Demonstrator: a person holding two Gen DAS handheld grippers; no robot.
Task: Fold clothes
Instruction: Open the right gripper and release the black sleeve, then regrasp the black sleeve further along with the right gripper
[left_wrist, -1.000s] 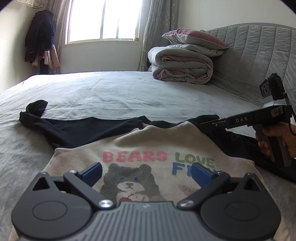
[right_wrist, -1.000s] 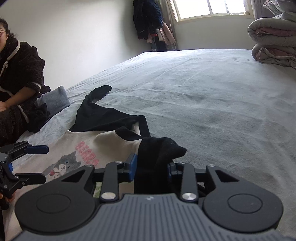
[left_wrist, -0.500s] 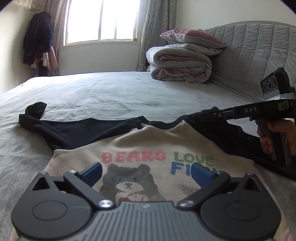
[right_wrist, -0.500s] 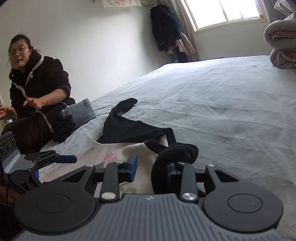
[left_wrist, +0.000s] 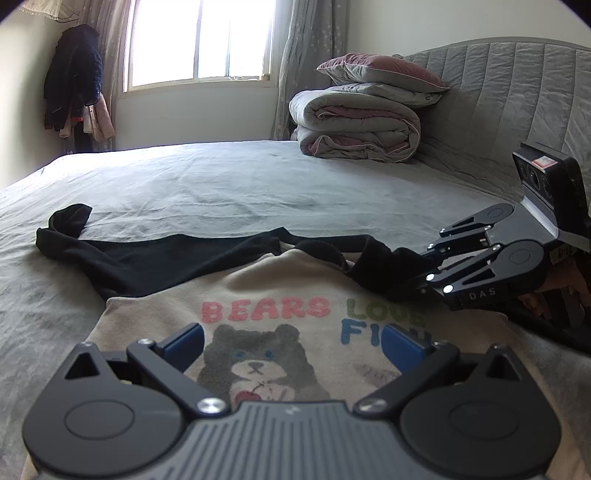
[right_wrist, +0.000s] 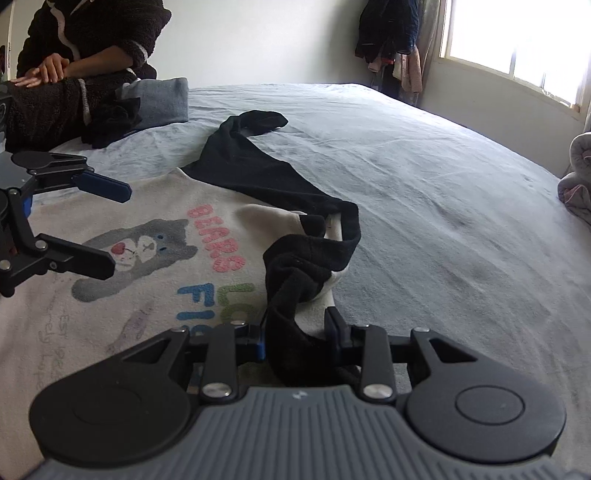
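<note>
Pinching black sleeve (right_wrist: 295, 280): right gripper (right_wrist: 295, 332) | left gripper (left_wrist: 293, 341): spread wide over sweatshirt (left_wrist: 280, 280)

Black linkage tool (left_wrist: 293, 341), blue pads (left_wrist: 184, 338), silver screws, ribbed grey housing.

Folded quilt (left_wrist: 356, 129) and pillow (left_wrist: 380, 72) beside window (left_wrist: 199, 40).

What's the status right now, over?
Left gripper open above bear sweatshirt. Right gripper shut on black sleeve, carried over the chest. Nothing in the way.
</note>
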